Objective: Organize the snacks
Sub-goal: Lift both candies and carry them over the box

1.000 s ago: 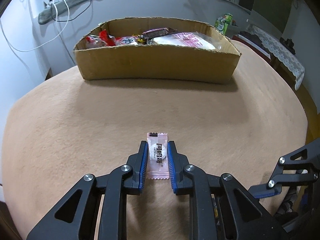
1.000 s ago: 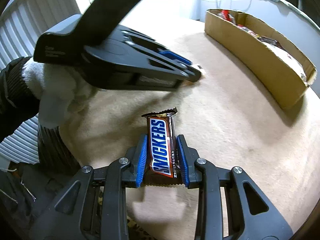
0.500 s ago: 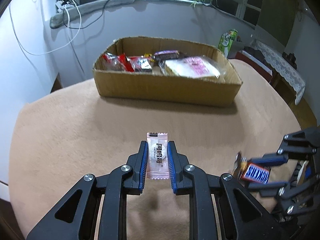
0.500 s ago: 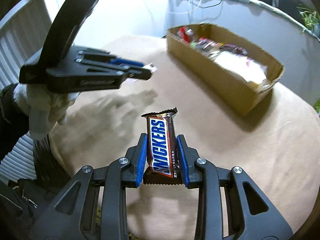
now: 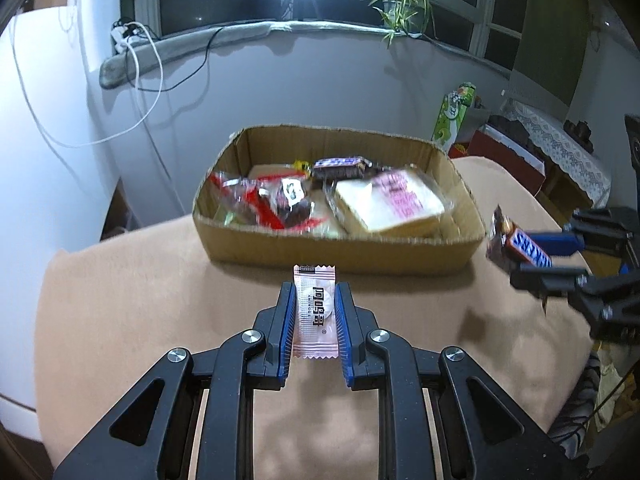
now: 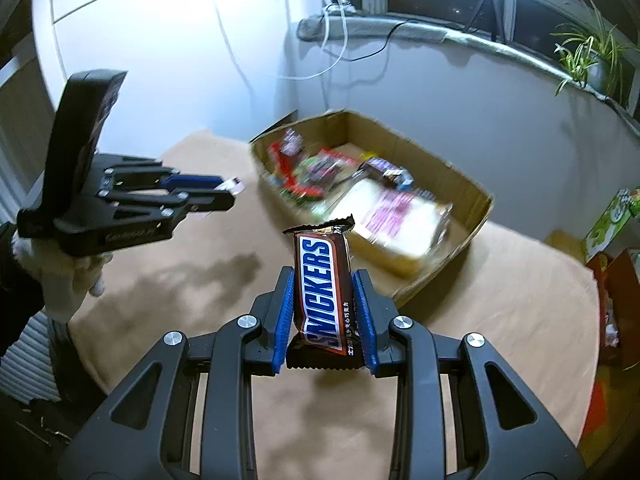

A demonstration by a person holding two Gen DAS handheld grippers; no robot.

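My left gripper [image 5: 314,296] is shut on a small pink-white candy sachet [image 5: 313,312], held in the air above the tan table [image 5: 120,312]. My right gripper [image 6: 322,280] is shut on a Snickers bar [image 6: 323,292], also lifted. Beyond both stands an open cardboard box [image 5: 336,246] with several snacks inside: a wrapped sandwich [image 5: 384,204], red packets [image 5: 260,200] and a dark bar [image 5: 340,164]. From the left wrist view the right gripper [image 5: 520,256] hangs beside the box's right corner with the Snickers bar [image 5: 520,242]. In the right wrist view the left gripper [image 6: 224,194] is left of the box [image 6: 436,264].
A person's light glove [image 6: 64,280] holds the left gripper's handle. Past the table's far edge are a white wall, a sill with cables [image 5: 136,60] and a potted plant [image 5: 400,4]. A green carton [image 5: 454,116] and a lace-covered side table [image 5: 560,152] stand at the right.
Both grippers have risen off the table with their snacks and come nearer the box. The right gripper has swung toward the box, which now sits straight ahead of it.
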